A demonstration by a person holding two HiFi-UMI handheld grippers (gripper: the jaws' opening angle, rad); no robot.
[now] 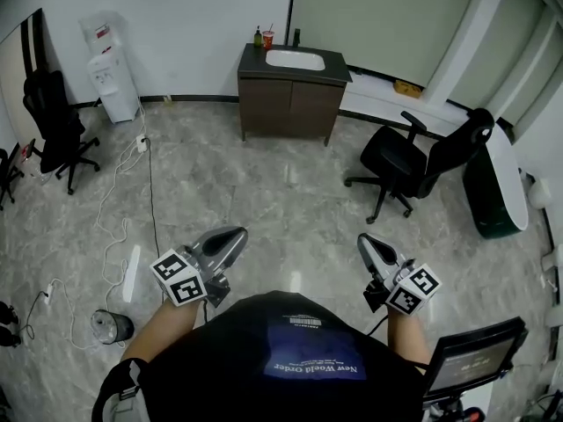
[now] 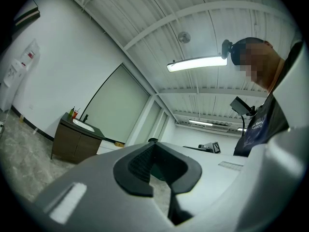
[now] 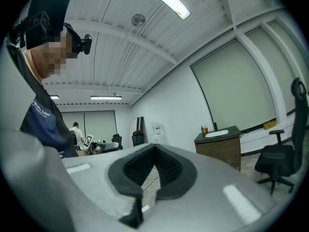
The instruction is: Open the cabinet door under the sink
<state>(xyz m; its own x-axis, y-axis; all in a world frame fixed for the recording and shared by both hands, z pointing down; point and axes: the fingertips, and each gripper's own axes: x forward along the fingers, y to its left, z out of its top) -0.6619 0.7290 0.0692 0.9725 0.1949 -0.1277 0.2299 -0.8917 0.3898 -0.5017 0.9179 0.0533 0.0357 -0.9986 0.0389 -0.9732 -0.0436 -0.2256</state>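
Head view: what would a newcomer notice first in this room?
The brown sink cabinet stands alone against the far wall, doors closed. Near the bottom edge, the left claw and right claw point toward it, both shut and empty. A black office chair sits to the right.

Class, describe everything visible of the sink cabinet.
The sink cabinet is a low, dark brown, wood-look unit with two front doors, both shut. Its dark countertop holds a white basin with a dark tap behind it; a green bottle and a red cup stand at its back left corner. It stands on short legs on the grey floor, against the wall.
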